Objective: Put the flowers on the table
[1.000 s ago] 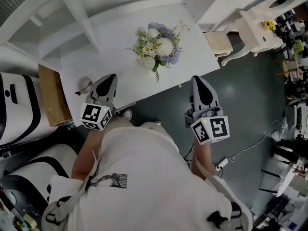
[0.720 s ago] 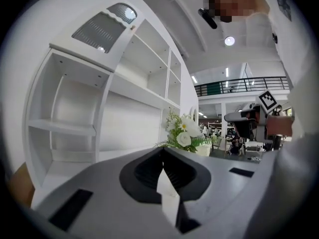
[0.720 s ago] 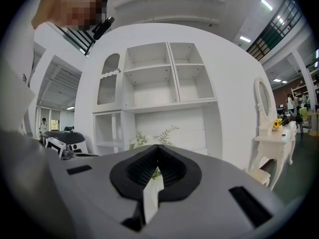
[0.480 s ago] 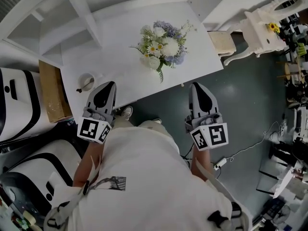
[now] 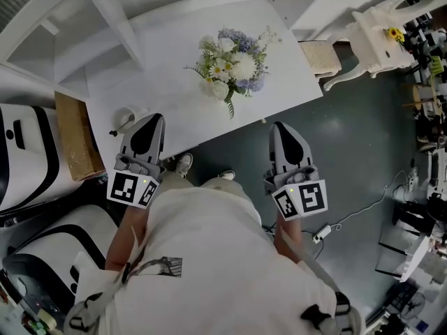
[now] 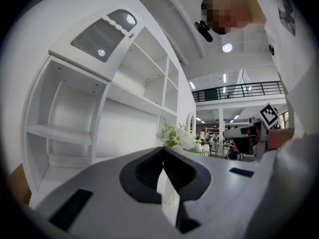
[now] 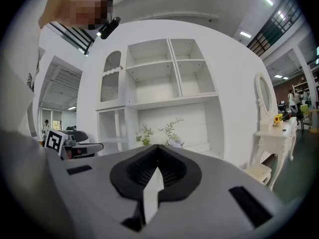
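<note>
A bouquet of white, yellow and pale blue flowers (image 5: pixel 230 65) lies on the white table (image 5: pixel 167 54), stems toward the near edge. The flowers (image 6: pixel 177 137) also show beyond the left jaws, and the flowers (image 7: pixel 157 133) beyond the right jaws. My left gripper (image 5: pixel 152 119) hangs over the table's near edge, shut and empty, a good way short of the bouquet. My right gripper (image 5: pixel 279 126) is just off the table edge above the dark floor, also shut with nothing in it. In the gripper views both the left gripper (image 6: pixel 163 149) and the right gripper (image 7: pixel 158 147) have their jaws together.
A small white cup (image 5: pixel 126 121) stands on the table just left of my left gripper. A white shelf unit (image 5: pixel 70 26) rises behind the table. A cardboard box (image 5: pixel 73 137) sits at the left, a cushioned stool (image 5: pixel 318 60) and a white dressing table (image 5: pixel 380 33) at the right.
Both grippers have drawn back a little toward the person's body, away from the bouquet. The flowers stay where they lay on the table.
</note>
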`<state>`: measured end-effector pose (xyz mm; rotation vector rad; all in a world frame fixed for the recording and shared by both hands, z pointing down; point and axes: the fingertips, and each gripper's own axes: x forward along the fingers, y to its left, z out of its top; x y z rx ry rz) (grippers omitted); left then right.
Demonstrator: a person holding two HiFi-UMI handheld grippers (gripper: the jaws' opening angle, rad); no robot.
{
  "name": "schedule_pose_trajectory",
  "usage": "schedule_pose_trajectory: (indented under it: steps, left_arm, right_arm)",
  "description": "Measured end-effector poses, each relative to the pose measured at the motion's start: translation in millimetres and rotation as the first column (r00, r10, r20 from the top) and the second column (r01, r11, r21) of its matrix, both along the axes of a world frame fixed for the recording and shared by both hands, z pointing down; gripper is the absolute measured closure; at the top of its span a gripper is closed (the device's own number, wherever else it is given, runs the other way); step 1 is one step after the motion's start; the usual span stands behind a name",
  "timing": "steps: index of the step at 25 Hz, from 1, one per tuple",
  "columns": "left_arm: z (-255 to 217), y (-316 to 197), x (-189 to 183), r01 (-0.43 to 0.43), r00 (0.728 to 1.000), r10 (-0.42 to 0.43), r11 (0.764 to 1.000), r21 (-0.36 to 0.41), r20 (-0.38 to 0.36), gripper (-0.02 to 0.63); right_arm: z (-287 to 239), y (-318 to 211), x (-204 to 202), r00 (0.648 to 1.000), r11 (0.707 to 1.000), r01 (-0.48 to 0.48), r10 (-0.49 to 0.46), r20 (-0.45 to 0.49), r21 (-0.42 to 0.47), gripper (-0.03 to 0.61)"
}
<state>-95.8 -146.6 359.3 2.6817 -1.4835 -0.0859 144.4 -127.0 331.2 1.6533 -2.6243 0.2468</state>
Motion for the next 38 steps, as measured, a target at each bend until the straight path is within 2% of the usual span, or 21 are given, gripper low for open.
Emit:
schedule_pose_trajectory:
  steps: [16,21,38]
  left_arm:
    - [-16,-23,21,-0.098,0.995,0.098,0.995,0.03,0.005,0.598]
    - [-17,-26,24,-0.119,0.993,0.119,0.992,0.033,0.007,0.598]
    - [2,-23,35,-0.148,0.989,0.148,0.989,-0.003,-0.004,0.598]
  right_arm:
    - [-11,9,16,0.996,0.996,-0.091,0.091,0.005,0.024,0.568]
    - [-8,12,14,0.994,0.995,-0.099,0.099,-0.038,0.021,0.568]
    - [0,20,21,0.99,0.992,-0.124,0.125,-0.071,0.01,0.568]
